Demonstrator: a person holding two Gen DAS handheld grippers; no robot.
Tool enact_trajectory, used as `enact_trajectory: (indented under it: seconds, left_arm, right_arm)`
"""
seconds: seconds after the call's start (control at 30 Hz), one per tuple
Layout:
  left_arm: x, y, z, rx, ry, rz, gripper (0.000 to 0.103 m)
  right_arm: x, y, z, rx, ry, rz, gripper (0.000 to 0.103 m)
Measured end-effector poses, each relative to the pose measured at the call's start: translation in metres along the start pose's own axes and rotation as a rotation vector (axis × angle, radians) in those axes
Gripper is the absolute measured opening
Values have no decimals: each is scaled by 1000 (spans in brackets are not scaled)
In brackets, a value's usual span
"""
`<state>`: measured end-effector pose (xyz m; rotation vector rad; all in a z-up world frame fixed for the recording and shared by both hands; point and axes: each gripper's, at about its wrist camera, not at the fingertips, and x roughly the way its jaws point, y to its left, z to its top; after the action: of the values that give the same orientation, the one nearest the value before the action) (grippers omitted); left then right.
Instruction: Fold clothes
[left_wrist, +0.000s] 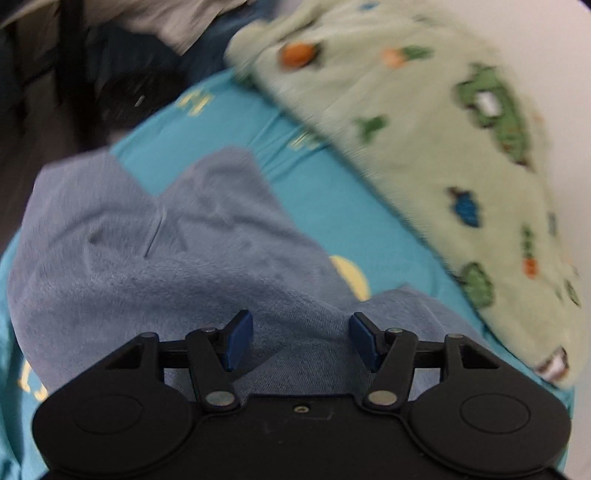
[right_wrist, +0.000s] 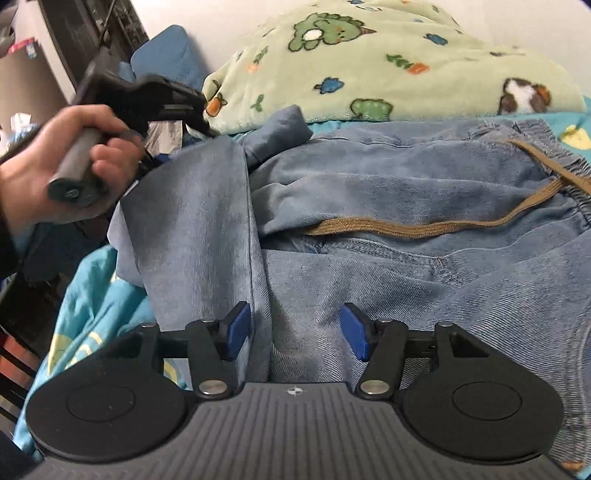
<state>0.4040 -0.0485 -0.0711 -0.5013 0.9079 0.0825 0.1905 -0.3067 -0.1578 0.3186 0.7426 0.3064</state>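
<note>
On the bed: your blue denim trousers (right_wrist: 424, 266) lie part-folded.
Left gripper (left_wrist: 301, 339): jaws apart, empty.
Right gripper (right_wrist: 293, 330): jaws apart, empty.
Next: grip the turned-over leg (right_wrist: 207, 229) to continue folding.

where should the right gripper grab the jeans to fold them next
Probably the folded-over leg, by the long straight edge that runs up from the right gripper. That edge already sits between its open blue fingers, so coming in low from the near side should do. The elastic waistband is bunched, with a loose brown drawstring, so it offers a poorer hold.
</note>
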Motion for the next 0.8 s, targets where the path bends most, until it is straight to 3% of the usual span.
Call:
enact_trajectory:
  seconds: [0.13,0.27,0.33,0.43,0.53,0.8]
  left_arm:
    - [30,-3,23,-72,51,46,53]
    - [37,-10,21,-11,72,81,50]
    - [39,-12,18,22,78,101,18]
    - [34,-14,13,125,70,99,4]
    - [12,-9,9,139,26,71,2]
    - [-104,52,-23,51,-71,-46,2]
  right_arm:
    - [1,-5,2,39,4,12,58]
    - [0,-2,2,30,10,7,58]
    - [-1,-2,1,25,13,5,58]
    - [-2,-2,1,14,15,7,58]
    - [-3,-2,0,4,14,15,57]
    - [-11,6,2,-26,-23,76,54]
